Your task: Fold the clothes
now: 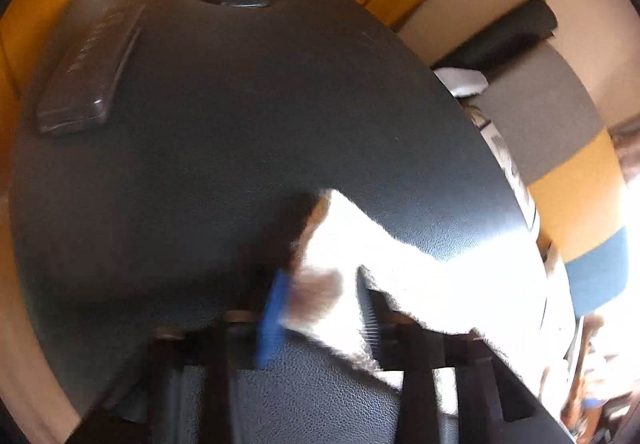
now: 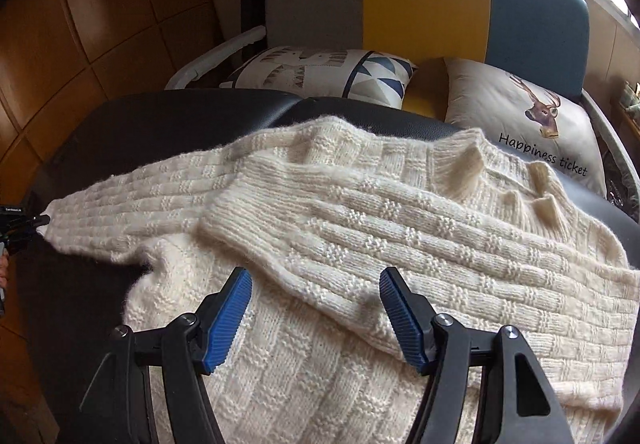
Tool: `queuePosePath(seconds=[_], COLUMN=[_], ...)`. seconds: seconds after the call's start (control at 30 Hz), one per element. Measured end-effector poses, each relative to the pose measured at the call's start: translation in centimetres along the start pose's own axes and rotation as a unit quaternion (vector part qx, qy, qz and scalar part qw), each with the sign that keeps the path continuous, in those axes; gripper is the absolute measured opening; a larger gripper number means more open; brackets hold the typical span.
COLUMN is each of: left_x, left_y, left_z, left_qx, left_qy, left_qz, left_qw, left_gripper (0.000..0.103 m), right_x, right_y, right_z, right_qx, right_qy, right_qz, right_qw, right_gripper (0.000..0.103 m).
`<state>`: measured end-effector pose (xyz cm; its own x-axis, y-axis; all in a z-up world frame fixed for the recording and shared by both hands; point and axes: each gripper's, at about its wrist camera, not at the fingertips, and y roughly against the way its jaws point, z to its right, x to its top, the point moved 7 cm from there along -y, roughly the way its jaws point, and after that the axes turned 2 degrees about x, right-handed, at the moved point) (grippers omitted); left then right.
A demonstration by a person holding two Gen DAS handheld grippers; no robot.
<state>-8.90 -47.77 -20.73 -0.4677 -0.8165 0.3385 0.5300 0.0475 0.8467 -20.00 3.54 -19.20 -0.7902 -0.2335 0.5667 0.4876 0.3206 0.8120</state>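
Your left gripper (image 1: 320,300) is pinched on the cuff of the cream sweater (image 2: 360,228), which lies spread on the black padded table (image 1: 200,164) — one sleeve folded across. Your right gripper (image 2: 316,318) hangs spread above it — holding nothing.
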Motion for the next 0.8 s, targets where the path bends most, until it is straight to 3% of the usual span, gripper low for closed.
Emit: queuePosePath(seconds=[0.17, 0.27, 0.43, 0.6, 0.8], left_x=[0.4, 0.2, -2.3, -8.7, -17.6], left_y=[2.2, 4.4, 7.2, 6.8, 4.0], left_z=[1.6, 5.2, 14.2, 24.0, 33.2], left_qx=[-0.095, -0.148, -0.222, -0.27, -0.282], left_qy=[0.042, 0.028, -0.034, -0.111, -0.202], left_qz=[0.021, 0.025, 0.016, -0.04, -0.113], left_qw=[0.9944, 0.9883, 0.9743, 0.9556, 0.9308], left_gripper=[0.01, 0.01, 0.01, 0.01, 0.01], right_x=[-0.8, -1.2, -2.2, -3.0, -3.2], right_y=[0.5, 1.9, 3.8, 5.1, 6.4], right_z=[0.2, 0.8, 2.2, 4.1, 5.6], right_qx=[0.009, 0.02, 0.051, 0.066, 0.081], right_qy=[-0.007, -0.026, -0.071, -0.099, -0.133], right_qz=[0.008, 0.021, 0.033, 0.044, 0.055], right_qw=[1.0, 0.999, 0.996, 0.992, 0.986], right_gripper=[0.068, 0.068, 0.068, 0.068, 0.066])
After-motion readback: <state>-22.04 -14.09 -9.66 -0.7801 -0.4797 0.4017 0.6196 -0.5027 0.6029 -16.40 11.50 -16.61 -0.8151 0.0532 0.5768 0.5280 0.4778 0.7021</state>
